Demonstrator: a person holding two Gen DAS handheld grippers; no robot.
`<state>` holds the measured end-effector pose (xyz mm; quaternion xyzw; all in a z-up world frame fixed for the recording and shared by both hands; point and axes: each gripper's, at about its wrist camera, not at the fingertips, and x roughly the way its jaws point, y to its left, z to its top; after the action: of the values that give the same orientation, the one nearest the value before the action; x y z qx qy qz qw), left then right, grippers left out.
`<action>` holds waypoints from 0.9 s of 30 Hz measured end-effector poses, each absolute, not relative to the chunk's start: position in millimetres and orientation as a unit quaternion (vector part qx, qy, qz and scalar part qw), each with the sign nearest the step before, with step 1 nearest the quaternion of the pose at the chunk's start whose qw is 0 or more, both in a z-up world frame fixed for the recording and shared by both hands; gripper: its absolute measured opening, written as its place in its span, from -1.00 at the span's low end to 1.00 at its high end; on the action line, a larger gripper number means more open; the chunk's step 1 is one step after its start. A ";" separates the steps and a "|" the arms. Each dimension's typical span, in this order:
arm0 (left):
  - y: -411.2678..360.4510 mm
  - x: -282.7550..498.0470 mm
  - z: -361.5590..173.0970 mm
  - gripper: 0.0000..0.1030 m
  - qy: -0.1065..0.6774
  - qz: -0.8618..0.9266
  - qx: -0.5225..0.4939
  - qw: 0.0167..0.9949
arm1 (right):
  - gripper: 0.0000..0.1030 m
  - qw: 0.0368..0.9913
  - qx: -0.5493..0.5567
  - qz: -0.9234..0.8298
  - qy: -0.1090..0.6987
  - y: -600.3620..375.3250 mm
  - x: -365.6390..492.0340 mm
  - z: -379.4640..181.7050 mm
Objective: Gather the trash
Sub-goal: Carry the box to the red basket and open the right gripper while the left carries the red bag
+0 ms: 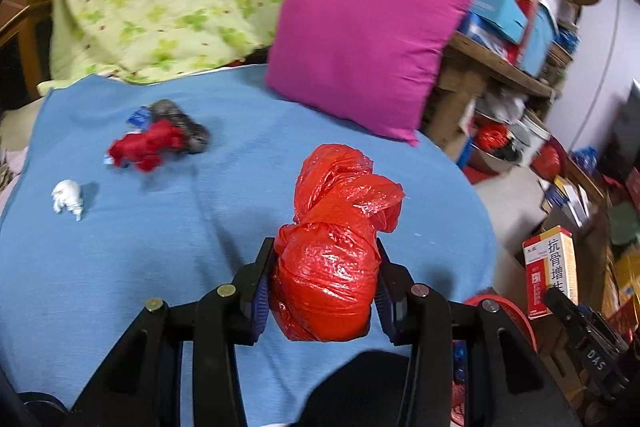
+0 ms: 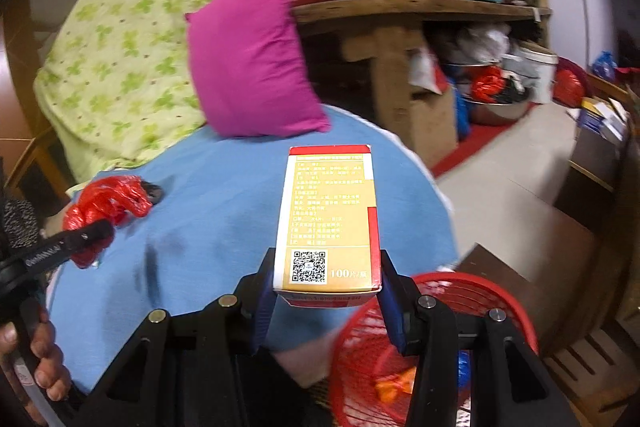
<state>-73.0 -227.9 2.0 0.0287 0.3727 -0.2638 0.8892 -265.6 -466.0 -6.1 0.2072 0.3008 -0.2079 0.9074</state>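
Fingers of the left gripper (image 1: 325,291) are clamped on a knotted red plastic bag (image 1: 332,251), pads pressing the fat lower bulb; the loose top flops forward, away from the grip. Fingers of the right gripper (image 2: 326,291) are clamped on the near end of a medicine box (image 2: 330,215), long axis pointing away, most of its length unsupported.

Landmark: red basket (image 2: 472,291). It sits just below and right of the right gripper, off the edge of the blue bedspread (image 2: 208,187); orange scraps already lie inside. The box is above its near-left rim. The bag is further left of it, over the bed.

Left on the bed, well away from the basket: red-and-grey crumpled wad (image 1: 158,139), white paper ball (image 1: 68,199).

Risks, judged:
- Box held at one end only; it may pivot or slip out short of the rim.
- Slick bag film may slide through the pads.
- Grippers are close; they could collide over the basket.
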 end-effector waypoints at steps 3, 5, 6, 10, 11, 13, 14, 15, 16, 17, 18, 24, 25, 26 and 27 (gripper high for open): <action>-242.7 -82.7 1.2 -0.11 0.373 -0.281 0.037 0.884 | -0.06 0.901 0.207 -0.229 0.304 -475.9 -284.9 -10.9; -251.8 -89.3 0.7 -0.11 0.373 -0.291 0.043 0.880 | -0.06 0.896 0.211 -0.241 0.307 -483.5 -295.6 -14.9; -254.5 -89.7 0.2 -0.11 0.374 -0.295 0.044 0.878 | -0.06 0.894 0.212 -0.246 0.309 -486.0 -298.8 -17.5; -269.6 -99.7 -0.8 -0.11 0.373 -0.312 0.054 0.872 | -0.06 0.885 0.215 -0.266 0.317 -494.7 -315.1 -28.8; -272.0 -101.3 -1.0 -0.11 0.374 -0.316 0.055 0.870 | -0.06 0.882 0.216 -0.270 0.319 -495.9 -318.6 -31.3; -277.5 -105.6 -1.7 -0.11 0.374 -0.323 0.058 0.867 | -0.06 0.878 0.219 -0.276 0.324 -498.8 -324.9 -36.2; -281.2 -108.2 -2.0 -0.11 0.374 -0.328 0.060 0.865 | -0.06 0.877 0.219 -0.278 0.326 -499.1 -327.6 -37.6; -283.5 -109.6 -2.6 -0.11 0.375 -0.331 0.061 0.864 | -0.06 0.875 0.219 -0.281 0.328 -500.1 -330.2 -40.0; -287.1 -112.0 -3.0 -0.11 0.376 -0.336 0.063 0.861 | -0.06 0.874 0.220 -0.282 0.330 -500.3 -331.6 -41.5; -289.2 -113.6 -3.0 -0.11 0.376 -0.340 0.065 0.860 | -0.06 0.872 0.221 -0.283 0.332 -501.1 -332.9 -43.4; -291.8 -115.1 -2.9 -0.11 0.376 -0.344 0.067 0.858 | -0.06 0.870 0.222 -0.284 0.336 -501.5 -334.4 -45.9; -306.3 -125.4 -4.9 -0.11 0.377 -0.369 0.079 0.846 | -0.06 0.861 0.227 -0.293 0.349 -505.3 -345.6 -59.1; -308.5 -127.0 -5.7 -0.11 0.377 -0.372 0.082 0.844 | -0.06 0.859 0.228 -0.294 0.352 -506.0 -346.4 -61.4; -310.5 -128.5 -6.7 -0.11 0.378 -0.376 0.084 0.841 | -0.06 0.857 0.229 -0.295 0.355 -506.6 -347.9 -64.0; -312.0 -129.8 -7.3 -0.11 0.380 -0.380 0.086 0.839 | -0.06 0.856 0.230 -0.296 0.357 -507.0 -348.8 -66.1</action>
<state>-129.8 -312.0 -7.3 0.0856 0.3798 -0.3796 0.8393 -348.8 -507.0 -66.1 0.2304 0.3566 -0.2963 0.8555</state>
